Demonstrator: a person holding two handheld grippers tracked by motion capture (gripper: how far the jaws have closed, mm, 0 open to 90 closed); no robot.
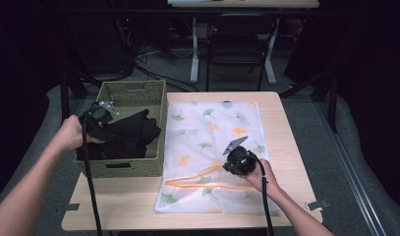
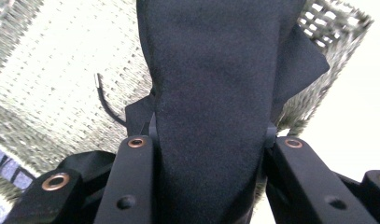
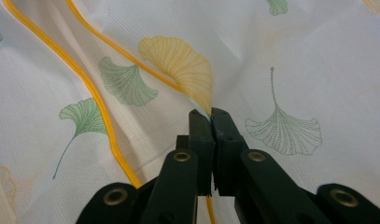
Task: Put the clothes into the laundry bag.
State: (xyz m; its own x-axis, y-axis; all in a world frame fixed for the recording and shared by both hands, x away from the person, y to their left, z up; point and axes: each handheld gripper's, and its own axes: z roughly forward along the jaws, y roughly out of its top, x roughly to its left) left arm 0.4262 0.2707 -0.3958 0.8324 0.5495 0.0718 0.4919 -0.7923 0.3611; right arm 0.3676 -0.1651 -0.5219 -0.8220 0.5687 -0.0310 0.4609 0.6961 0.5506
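Black cloth [image 2: 215,93] is clamped between the jaws of your left gripper [image 1: 100,118], half lifted out of the basket [image 1: 158,93] at the table's left edge. Your right gripper [image 3: 211,114] is clenched on a pinch of the mesh bag [image 1: 207,123], close beside its orange zip [image 3: 92,93].

Advice: raise the right pinch so the bag's mouth gapes toward the basket. Lift the cloth fully clear of the basket rim before you carry it across; a trailing fold could catch the weave. Feed it in low and do not release until most of it is inside.

Surface: the bag lies flat over the middle of the light wood table [image 1: 286,142], basket touching its left side. Beyond, grey floor with cables, a black chair [image 1: 237,42] and a white-legged desk [image 1: 246,4]; the room is dim.
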